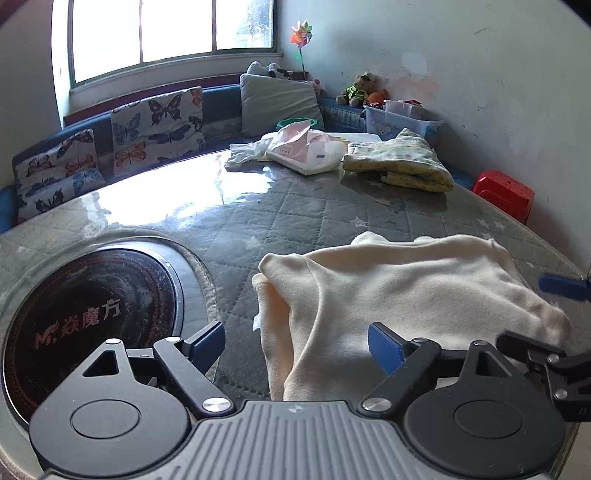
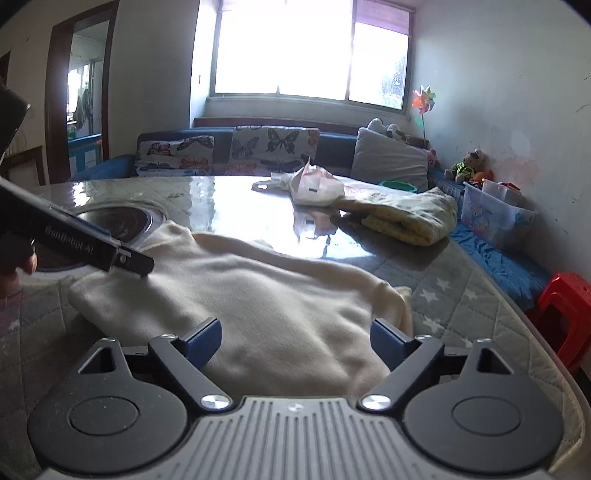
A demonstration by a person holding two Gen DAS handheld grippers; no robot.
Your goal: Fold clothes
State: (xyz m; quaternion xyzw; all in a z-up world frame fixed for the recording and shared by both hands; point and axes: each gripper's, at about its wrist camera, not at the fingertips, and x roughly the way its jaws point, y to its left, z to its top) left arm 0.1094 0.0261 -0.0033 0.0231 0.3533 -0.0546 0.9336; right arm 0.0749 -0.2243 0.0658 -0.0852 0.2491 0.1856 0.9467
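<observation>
the left gripper [image 1: 297, 345] is hanging low over the near edge of the table [image 1: 321, 206], its blue-padded jaws standing wide apart with nothing pinched between them, and the cream garment [image 1: 399, 291] is lying slack under and just ahead of it. the right gripper [image 2: 295, 341] is doing the same from the other side, jaws spread wide over the same cream garment [image 2: 266, 306], pads clear of the cloth as far as i can tell. the garment is resting in a soft, partly folded heap on the quilted star-print cover at the near side of the table, one folded edge draping toward the front. a round black cooktop [image 1: 92, 314] is sitting sunk into the table just to the left of the cloth (white lettering is showing on its dusty glass). further across, sunlight is glaring off the clear sheet covering the table. beyond that glare a yellow patterned folded cloth [image 1: 402, 162] is lying near the far edge, with a pink and white plastic bag [image 1: 306, 147] just beside it. behind the table, butterfly cushions [image 1: 155, 129] are leaning along a blue bench under the window [image 1: 173, 33], a teddy bear [image 1: 360, 88] is sitting in the corner, and a red stool [image 1: 504, 194] is standing by the wall.
</observation>
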